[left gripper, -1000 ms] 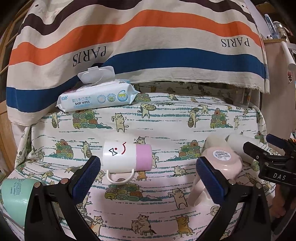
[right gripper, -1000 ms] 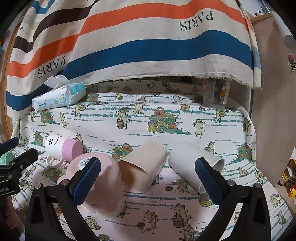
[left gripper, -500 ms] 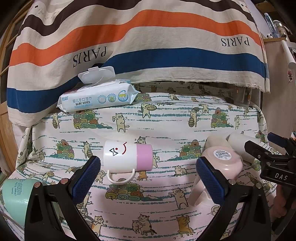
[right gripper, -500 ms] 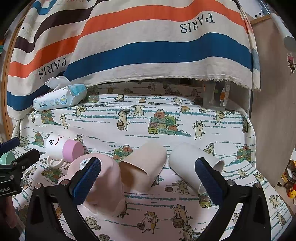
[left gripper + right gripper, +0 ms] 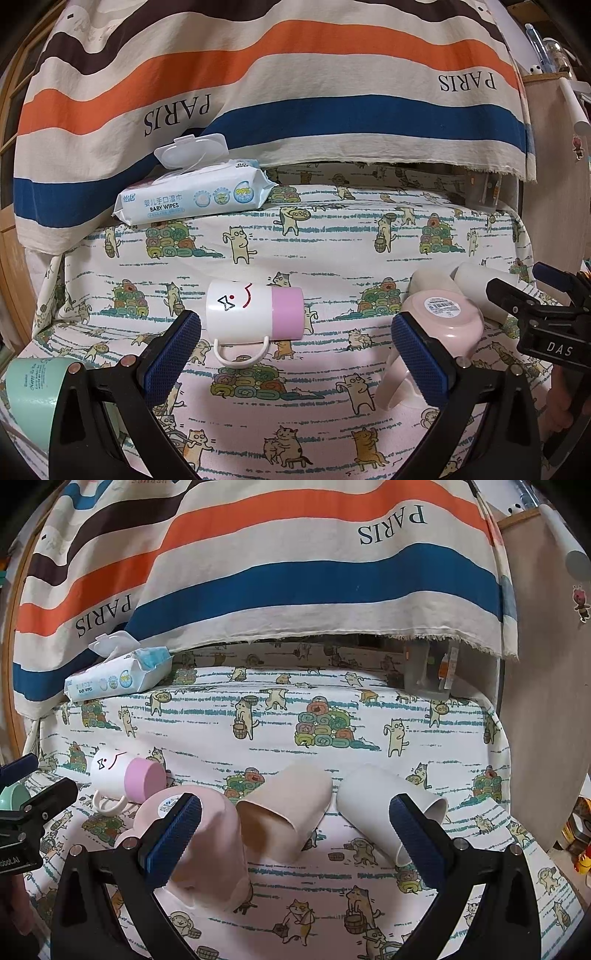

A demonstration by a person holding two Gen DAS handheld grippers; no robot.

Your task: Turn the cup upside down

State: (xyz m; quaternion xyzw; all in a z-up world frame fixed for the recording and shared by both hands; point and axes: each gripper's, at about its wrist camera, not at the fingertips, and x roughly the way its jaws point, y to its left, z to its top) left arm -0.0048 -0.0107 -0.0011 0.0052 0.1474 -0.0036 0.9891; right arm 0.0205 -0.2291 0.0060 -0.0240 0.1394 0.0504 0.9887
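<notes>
Nothing has shifted noticeably. Left tool point(image 5: 295, 360) and right tool point(image 5: 295, 836): both gape wide, empty. White-and-pink cup point(image 5: 255, 314) lies sideways on surface point(image 5: 332, 240); we judge it light, rigid, slippery—grip across the body.

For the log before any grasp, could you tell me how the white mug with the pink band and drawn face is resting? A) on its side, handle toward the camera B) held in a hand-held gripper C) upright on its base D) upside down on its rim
A: the white mug lies on its side on the cat-print cloth, handle loop toward the camera, untouched.
</notes>
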